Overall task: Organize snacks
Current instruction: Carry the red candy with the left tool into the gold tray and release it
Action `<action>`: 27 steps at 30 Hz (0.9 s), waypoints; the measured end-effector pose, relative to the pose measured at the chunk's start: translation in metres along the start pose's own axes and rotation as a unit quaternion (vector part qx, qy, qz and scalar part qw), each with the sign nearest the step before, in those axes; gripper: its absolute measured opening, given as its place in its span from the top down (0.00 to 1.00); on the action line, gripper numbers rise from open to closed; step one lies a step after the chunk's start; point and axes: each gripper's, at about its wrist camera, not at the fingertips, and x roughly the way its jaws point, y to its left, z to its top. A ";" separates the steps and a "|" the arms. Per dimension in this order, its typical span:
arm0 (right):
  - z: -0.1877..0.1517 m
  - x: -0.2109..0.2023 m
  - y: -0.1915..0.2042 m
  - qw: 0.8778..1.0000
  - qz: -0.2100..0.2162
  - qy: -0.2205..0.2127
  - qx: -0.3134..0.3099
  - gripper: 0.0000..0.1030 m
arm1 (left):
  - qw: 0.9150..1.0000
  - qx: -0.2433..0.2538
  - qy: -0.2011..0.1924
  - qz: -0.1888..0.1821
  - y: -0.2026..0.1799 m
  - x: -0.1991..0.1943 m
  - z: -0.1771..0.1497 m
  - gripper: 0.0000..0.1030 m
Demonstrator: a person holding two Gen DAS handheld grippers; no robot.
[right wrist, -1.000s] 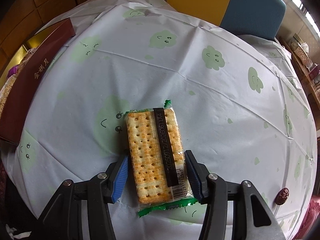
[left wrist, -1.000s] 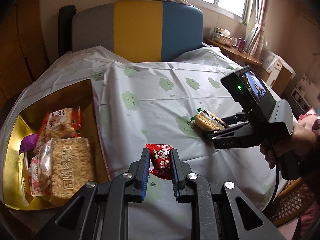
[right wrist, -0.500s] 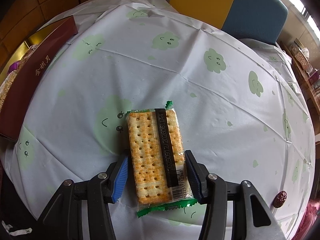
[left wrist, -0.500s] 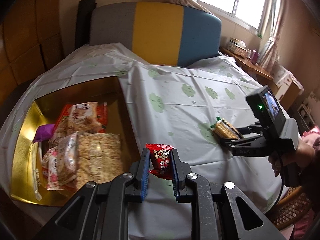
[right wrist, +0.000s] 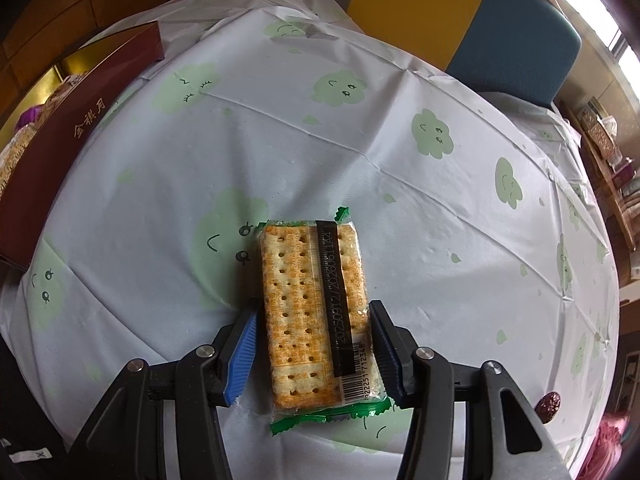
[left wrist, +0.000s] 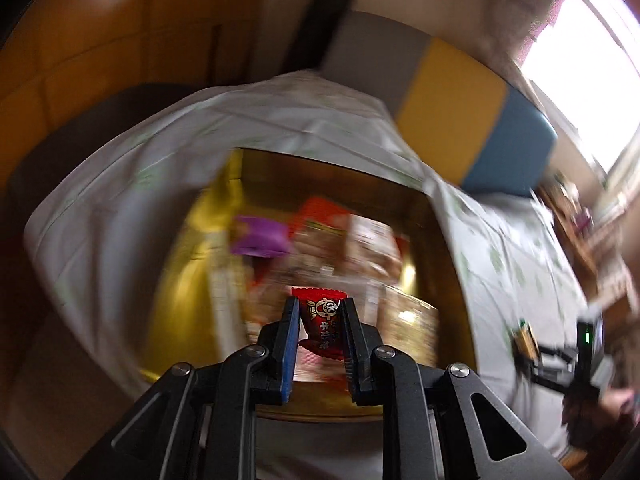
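My left gripper [left wrist: 319, 308] is shut on a small red candy packet [left wrist: 320, 320] and hangs over the near part of an open gold box [left wrist: 180, 280]. The box holds several snack packs, among them a purple packet [left wrist: 258, 236]; this view is blurred. My right gripper [right wrist: 314, 316] points steeply down at the table, its blue pads against both long sides of a clear cracker pack [right wrist: 304, 300] with green ends. The same cracker pack [left wrist: 524, 338] shows small at the right of the left wrist view.
The box's maroon outer wall [right wrist: 80, 120] with gold lettering stands at the table's left. A dark round candy [right wrist: 548, 404] lies near the table's right edge. A grey, yellow and blue chair back [right wrist: 424, 0] stands behind the table with its cloud-print cloth [right wrist: 400, 200].
My left gripper has swung left with the red candy, from over the cloth to over the gold box, and has rolled. The right gripper and cracker pack have hardly moved.
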 end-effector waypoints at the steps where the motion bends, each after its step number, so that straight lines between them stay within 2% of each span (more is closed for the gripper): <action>1: 0.000 -0.001 0.002 1.000 -0.002 0.000 -0.002 0.48 | 1.000 -0.013 0.002 0.000 0.010 0.000 0.002 0.81; 6: -0.002 -0.004 0.011 1.000 -0.008 -0.002 -0.007 0.49 | 0.999 -0.041 0.011 -0.009 0.028 0.007 0.002 0.81; 13: -0.003 -0.008 0.013 1.000 -0.008 -0.003 -0.009 0.49 | 1.000 -0.016 0.023 -0.014 0.015 0.033 0.007 0.80; 19: -0.003 -0.007 0.011 1.000 -0.009 -0.003 -0.009 0.49 | 0.999 0.017 0.031 0.013 0.008 0.066 0.015 0.80; 21: -0.003 -0.008 0.011 1.000 -0.009 -0.003 -0.010 0.49 | 0.999 0.022 0.041 0.023 0.009 0.076 0.015 0.78; 25: -0.003 -0.008 0.011 1.000 -0.009 -0.003 -0.010 0.49 | 0.998 0.012 0.045 0.032 0.015 0.081 0.012 0.62; 27: -0.002 -0.008 0.011 1.000 -0.010 -0.003 -0.012 0.49 | 0.998 0.014 0.037 0.043 0.017 0.077 0.008 0.61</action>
